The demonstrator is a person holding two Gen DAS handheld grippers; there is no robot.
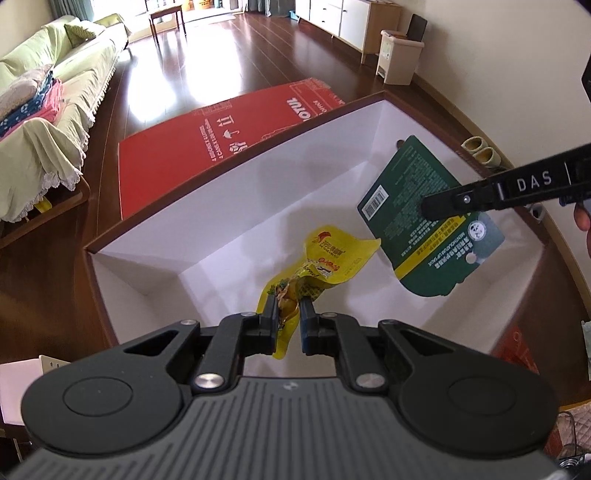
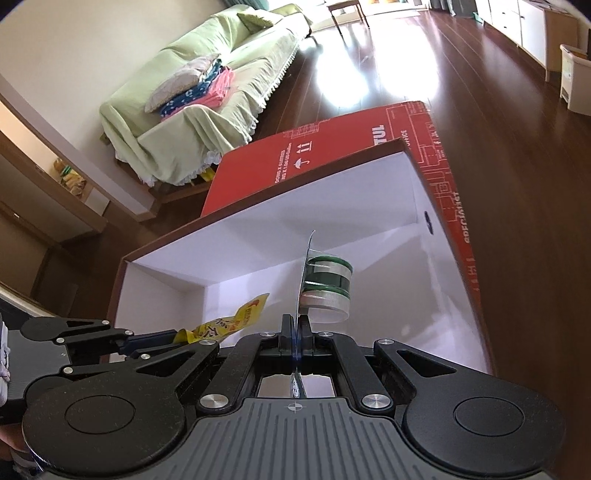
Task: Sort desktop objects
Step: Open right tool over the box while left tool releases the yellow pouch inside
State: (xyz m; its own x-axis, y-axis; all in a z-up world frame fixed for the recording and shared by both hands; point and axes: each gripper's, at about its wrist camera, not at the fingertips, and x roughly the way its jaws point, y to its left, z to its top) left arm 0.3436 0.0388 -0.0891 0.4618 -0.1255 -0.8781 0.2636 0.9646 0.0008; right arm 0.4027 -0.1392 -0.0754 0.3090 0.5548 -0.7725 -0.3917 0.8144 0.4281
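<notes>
Dark polished wooden floor [image 1: 236,66] running the length of a living room, glazed with bright glare from windows at the far end. Along one cream wall [image 2: 74,44], a sofa [image 1: 74,74] draped in pale green cloth with a white fringe, stacked with folded blue and pink textiles [image 2: 199,88] and a cushion. Opposite, low white cabinets [image 1: 343,18] with wooden tops, a beige lidded bin [image 1: 399,55] beside them. At the far end, a small dark wooden table [image 1: 166,18]. By the skirting, a pair of pale slippers [image 1: 480,151].
</notes>
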